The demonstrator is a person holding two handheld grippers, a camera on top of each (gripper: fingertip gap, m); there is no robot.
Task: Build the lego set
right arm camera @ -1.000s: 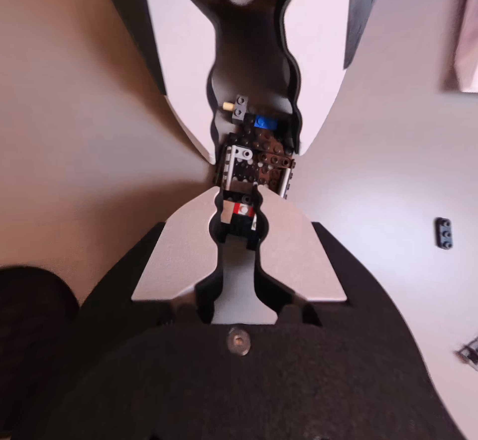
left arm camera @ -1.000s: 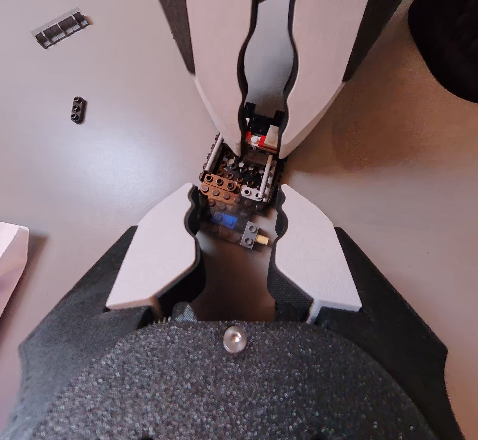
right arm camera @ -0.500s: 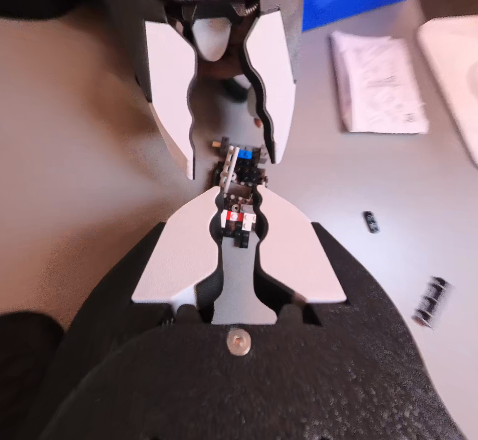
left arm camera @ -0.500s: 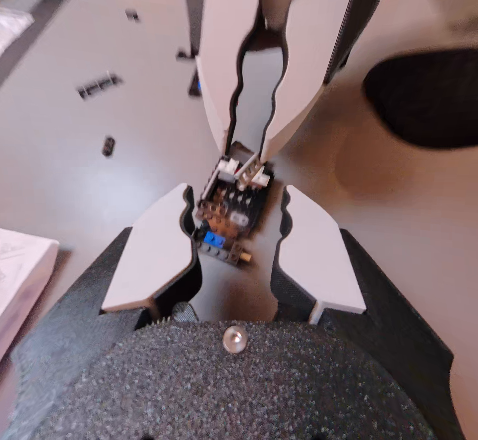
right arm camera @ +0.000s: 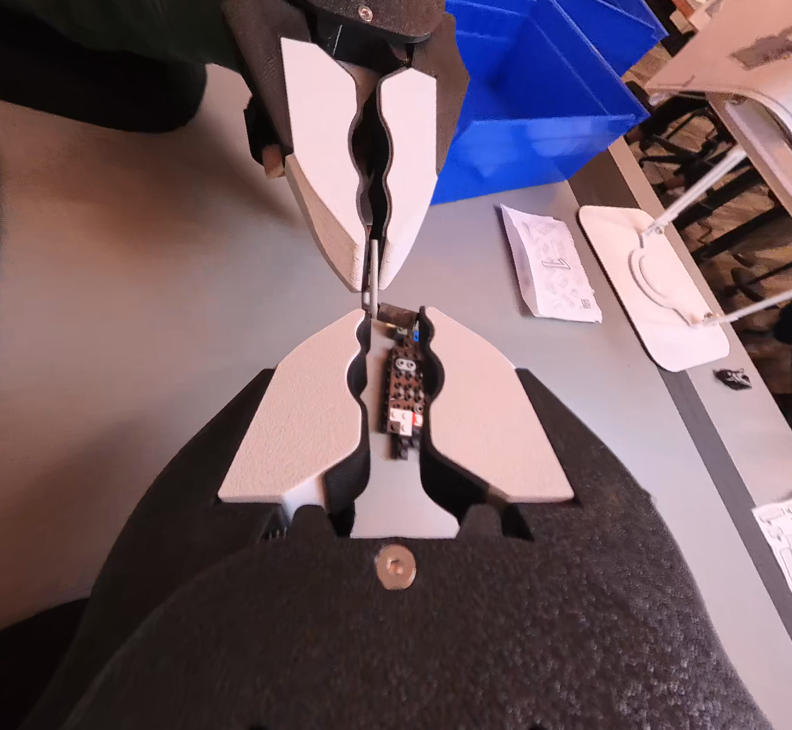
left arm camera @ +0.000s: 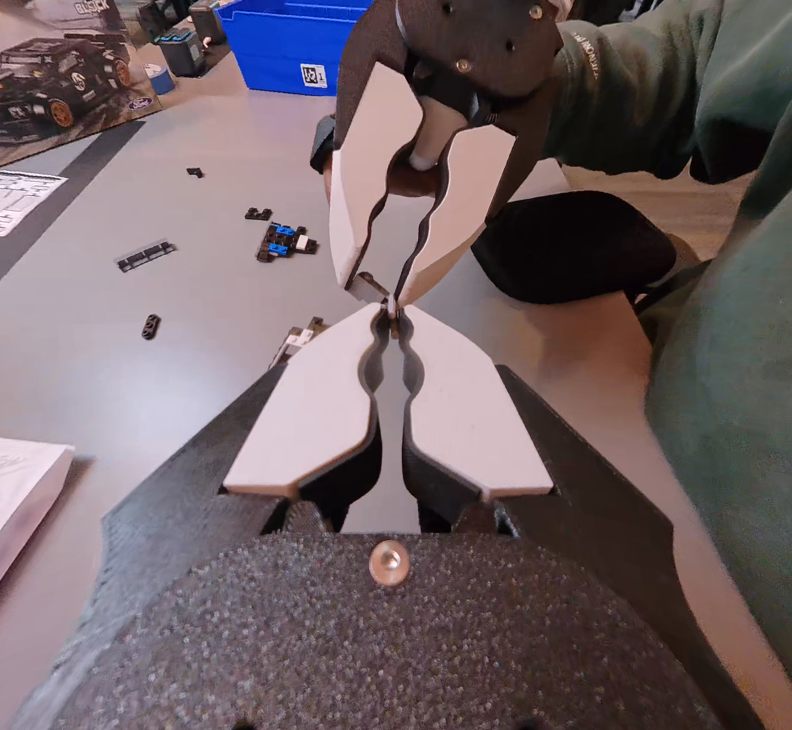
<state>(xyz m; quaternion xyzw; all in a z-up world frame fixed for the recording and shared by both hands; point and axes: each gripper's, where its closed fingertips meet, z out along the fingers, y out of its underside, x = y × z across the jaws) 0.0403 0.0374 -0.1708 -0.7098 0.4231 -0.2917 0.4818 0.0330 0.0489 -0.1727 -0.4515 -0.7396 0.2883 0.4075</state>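
My left gripper (left arm camera: 391, 315) is shut on a thin light grey bar (right arm camera: 374, 268), which also shows at its tips in the left wrist view (left arm camera: 391, 307). From the right wrist view, the left gripper (right arm camera: 372, 280) comes in from above, tip to tip with my right gripper (right arm camera: 394, 317). The right gripper is shut on a small dark block (right arm camera: 396, 313), with the bar at the block's left end. In the left wrist view the right gripper (left arm camera: 377, 289) grips this block (left arm camera: 366, 284). A black and brown brick assembly (right arm camera: 405, 388) lies on the grey table below both tips (left arm camera: 300, 336).
On the table lie a black-and-blue brick cluster (left arm camera: 283, 244), a grey strip (left arm camera: 145, 255) and a small black piece (left arm camera: 150, 325). Blue bins (right arm camera: 535, 109) stand behind, with a car box (left arm camera: 55, 66) at far left. There is also a paper sheet (right arm camera: 548, 268), a white base (right arm camera: 651, 285) and a green sleeve (left arm camera: 643, 87). Left and right tips are no more than a few centimetres apart. The small black piece (left arm camera: 150, 325) is about 20 cm from both grippers' fingertips.
My left gripper stood wide open around the brick assembly and has shut on the thin bar. Both grippers have lifted off the table. The assembly now lies below them.
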